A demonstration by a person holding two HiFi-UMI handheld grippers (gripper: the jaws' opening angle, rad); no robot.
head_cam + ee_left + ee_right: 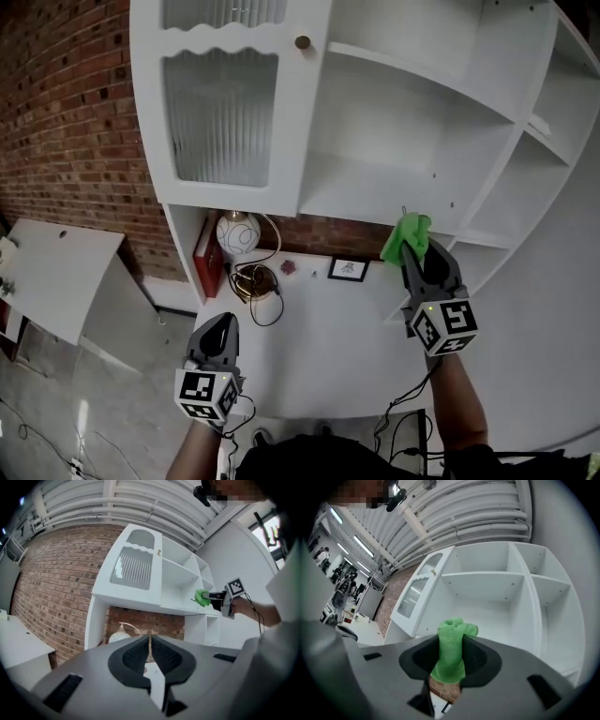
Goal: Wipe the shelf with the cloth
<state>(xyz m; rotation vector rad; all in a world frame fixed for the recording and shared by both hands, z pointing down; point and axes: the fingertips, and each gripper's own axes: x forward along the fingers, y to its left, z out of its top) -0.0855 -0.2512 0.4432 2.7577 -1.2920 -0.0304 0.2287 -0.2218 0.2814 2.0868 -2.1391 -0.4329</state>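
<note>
A brick wall (66,141) runs left of the white shelf unit (375,187); below the unit's ribbed-glass door (220,112) the left gripper (225,323) hangs over the white desk (328,347), jaws pressed together on nothing; under the unit stand a red book (208,255), a round white ornament (238,232) and a small framed picture (348,270); at the front edge of the unit's lowest open shelf, the right gripper (412,251) pinches the green cloth (407,232), bunched just past its jaws.
</note>
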